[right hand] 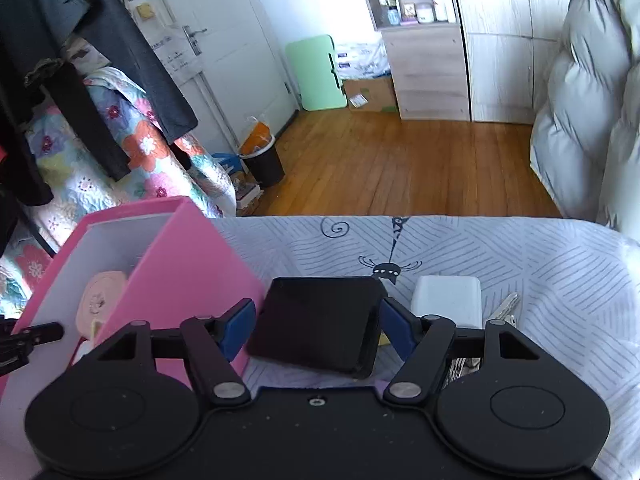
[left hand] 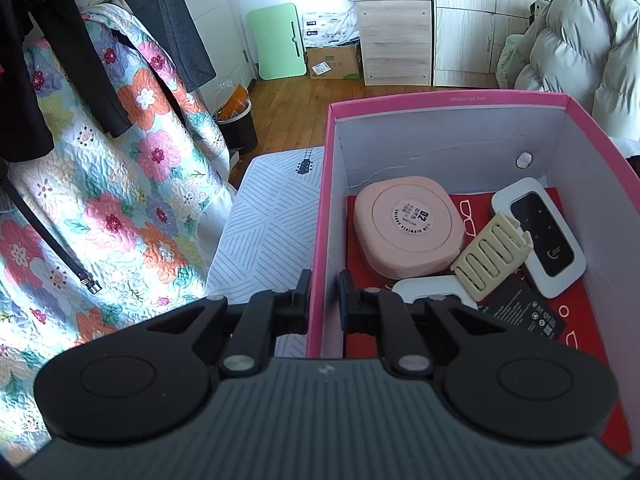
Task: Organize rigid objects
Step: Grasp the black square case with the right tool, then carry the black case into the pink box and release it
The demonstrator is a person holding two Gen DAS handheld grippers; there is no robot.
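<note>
Our left tongs (left hand: 324, 300) pinch the near left wall of the pink box (left hand: 440, 101), one finger outside and one inside, which we judge is there to steady the box while things go in. Inside it lie a pink rounded case (left hand: 408, 228), a cream comb-like clip (left hand: 492, 254) leaning on a white-edged pocket router (left hand: 538, 236), a white piece half hidden near our tongs, and a black card (left hand: 524, 310).

Our right tongs (right hand: 318, 326) straddle a flat black slab (right hand: 316, 324), perhaps a phone or a power bank. The blue pads (right hand: 240, 328) sit at its two sides, yet we cannot tell whether they truly press it. The slab tilts on the striped bedsheet (right hand: 540, 264), just right of the box. To its right wait a white charger block (right hand: 448, 300) and some keys (right hand: 506, 310), touching or nearly so.

We judge the slab is next to go left into the box.
</note>
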